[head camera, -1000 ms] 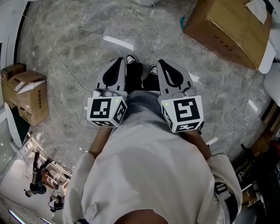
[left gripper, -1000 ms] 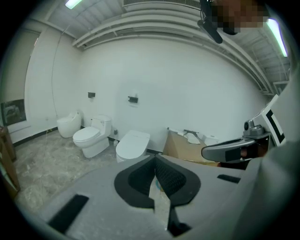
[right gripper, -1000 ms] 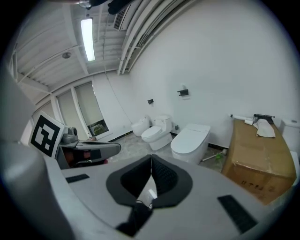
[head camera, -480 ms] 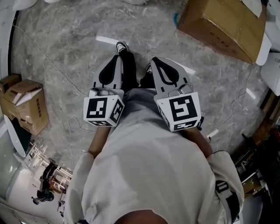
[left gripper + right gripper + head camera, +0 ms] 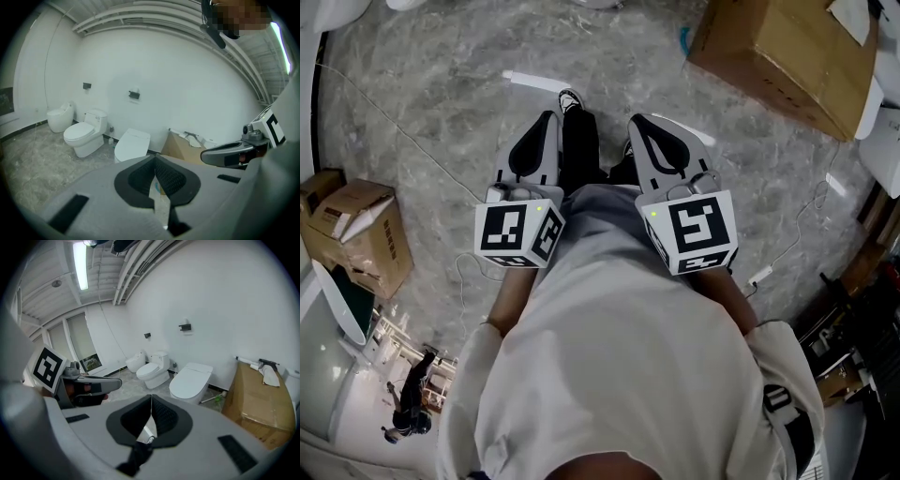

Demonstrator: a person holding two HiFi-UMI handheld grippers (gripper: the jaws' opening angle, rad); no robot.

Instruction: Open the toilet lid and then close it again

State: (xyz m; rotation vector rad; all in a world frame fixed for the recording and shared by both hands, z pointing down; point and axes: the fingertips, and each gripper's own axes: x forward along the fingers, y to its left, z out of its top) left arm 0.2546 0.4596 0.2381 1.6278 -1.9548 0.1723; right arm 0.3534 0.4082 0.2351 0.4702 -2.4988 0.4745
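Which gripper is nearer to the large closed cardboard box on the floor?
Right. The large cardboard box lies ahead and to the right of the right gripper, apart from it. The left gripper is beyond the person's legs, farther from the box.

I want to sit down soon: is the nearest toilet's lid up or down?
Down. The lid lies flat on top of its toilet in both gripper views, and no seat shows.

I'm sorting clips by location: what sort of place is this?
Likely a toilet showroom or test room: three toilets line one white wall, a cardboard box sits beside them, cables trail over the floor.
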